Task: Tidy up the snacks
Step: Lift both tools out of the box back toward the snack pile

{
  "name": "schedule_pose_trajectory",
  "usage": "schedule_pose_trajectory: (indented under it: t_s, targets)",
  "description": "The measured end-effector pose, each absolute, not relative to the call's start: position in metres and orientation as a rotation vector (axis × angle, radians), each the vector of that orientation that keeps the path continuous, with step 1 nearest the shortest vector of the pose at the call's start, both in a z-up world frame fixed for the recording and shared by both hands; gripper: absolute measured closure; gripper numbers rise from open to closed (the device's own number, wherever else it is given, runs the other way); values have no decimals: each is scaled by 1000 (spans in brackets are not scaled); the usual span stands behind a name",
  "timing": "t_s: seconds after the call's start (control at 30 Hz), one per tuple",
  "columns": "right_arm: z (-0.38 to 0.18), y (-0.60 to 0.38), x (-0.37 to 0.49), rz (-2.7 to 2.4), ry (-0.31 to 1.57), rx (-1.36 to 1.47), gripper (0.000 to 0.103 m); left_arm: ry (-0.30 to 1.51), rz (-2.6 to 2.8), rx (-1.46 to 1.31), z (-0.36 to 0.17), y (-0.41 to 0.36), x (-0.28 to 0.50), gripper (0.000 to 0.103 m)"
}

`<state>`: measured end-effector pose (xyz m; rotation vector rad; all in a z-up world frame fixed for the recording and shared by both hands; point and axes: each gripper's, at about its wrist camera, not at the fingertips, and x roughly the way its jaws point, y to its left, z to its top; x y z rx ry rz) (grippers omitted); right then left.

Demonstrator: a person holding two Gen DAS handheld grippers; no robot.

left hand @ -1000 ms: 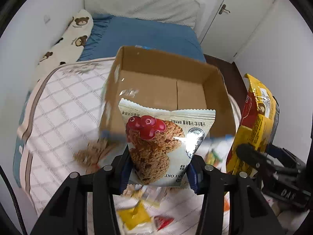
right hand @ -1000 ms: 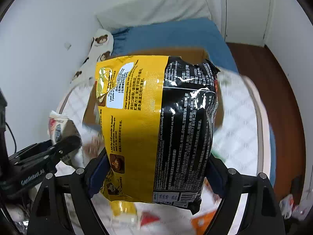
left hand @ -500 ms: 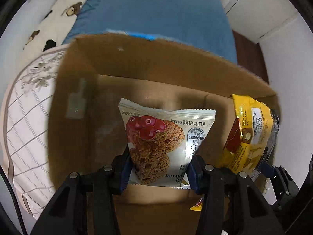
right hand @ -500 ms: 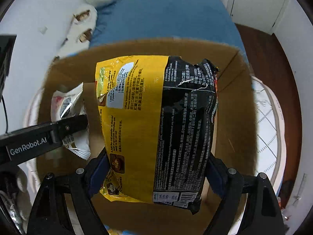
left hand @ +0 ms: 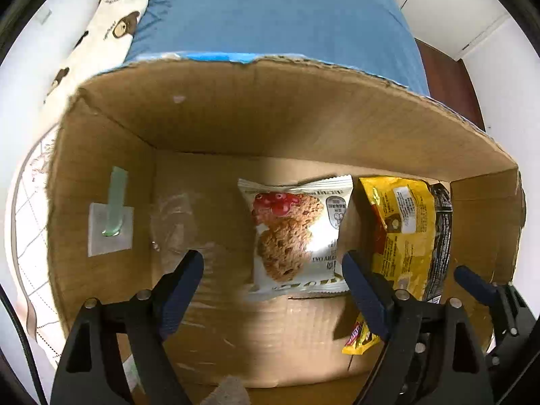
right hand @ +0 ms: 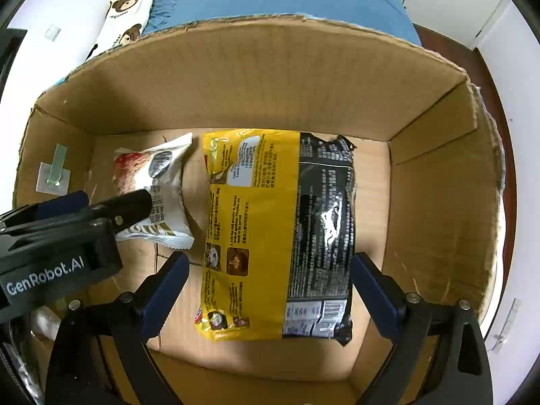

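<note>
An open cardboard box (left hand: 270, 118) (right hand: 270, 84) fills both views. A white oat-cookie packet (left hand: 297, 233) lies on the box floor, also in the right wrist view (right hand: 152, 182). A yellow and black noodle packet (right hand: 280, 229) lies beside it on the right, also in the left wrist view (left hand: 408, 233). My left gripper (left hand: 273, 270) is open above the cookie packet, touching nothing. My right gripper (right hand: 270, 273) is open over the noodle packet, its fingers apart from the packet's sides. The left gripper's body (right hand: 60, 236) shows in the right wrist view.
The box stands on a white checked surface (left hand: 30, 236). A bed with a blue sheet (left hand: 270, 13) and a bear-print pillow (left hand: 111, 23) lies behind it. A taped label (left hand: 109, 226) sticks to the box's left inner wall. A door and brown floor (right hand: 472, 50) are at right.
Both grippers moved down into the box and opened. The cookie packet and the noodle packet have dropped from the fingers onto the box floor.
</note>
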<state>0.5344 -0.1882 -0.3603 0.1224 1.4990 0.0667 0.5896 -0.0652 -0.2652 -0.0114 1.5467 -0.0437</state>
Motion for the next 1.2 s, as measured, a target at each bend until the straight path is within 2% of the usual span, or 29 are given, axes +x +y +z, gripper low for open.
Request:
schedule_pose_trajectory:
  t_s: [0.33,0.4,0.57,0.87,1.2]
  targets:
    - [-306,-191,490,-12,1321,122,5,1318,-28,14,-198,-55,521,19]
    - [-273,-192,472,-26,1272,111,5,1261,-28,29,-178,-54,497,19]
    - [-232,-188,437,-42,1177,92,5,1142,-30,59,-139,-52,465,19]
    - [-174,-187,377,-56,1046,85,5,1024,-39,64,-91,-52,408,19]
    - [-123,-183,315,-67,946,98,5,950,-38,51,-63,-42,361,19]
